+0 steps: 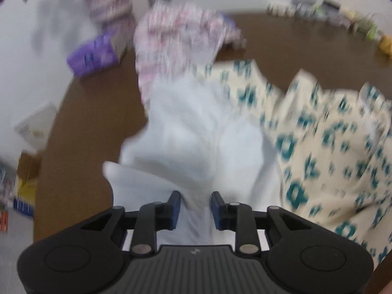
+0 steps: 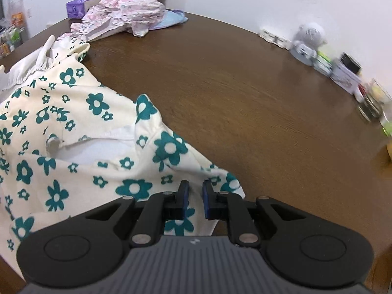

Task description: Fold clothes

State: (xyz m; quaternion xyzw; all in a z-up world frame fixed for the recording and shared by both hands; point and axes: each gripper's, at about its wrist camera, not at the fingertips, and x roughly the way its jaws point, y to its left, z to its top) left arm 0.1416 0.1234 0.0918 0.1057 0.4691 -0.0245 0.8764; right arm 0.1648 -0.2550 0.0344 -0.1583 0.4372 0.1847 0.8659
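Cream flowered garment (image 2: pixel 73 127) is lying spread on the brown bench (image 2: pixel 245 103), its white lining (image 1: pixel 196 132) turned up. Left tool (image 1: pixel 196 205) is standing partly open with white cloth running between its pads. Right tool (image 2: pixel 195 201) is nearly closed, pinching the garment's hem. Pink clothes (image 2: pixel 122 9) are lying beyond the garment.

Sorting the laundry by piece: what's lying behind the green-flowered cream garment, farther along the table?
Behind the green-flowered cream garment, a heap of pink-patterned clothes sits on the brown table over something light blue, mostly covered. A purple box stands beside it.
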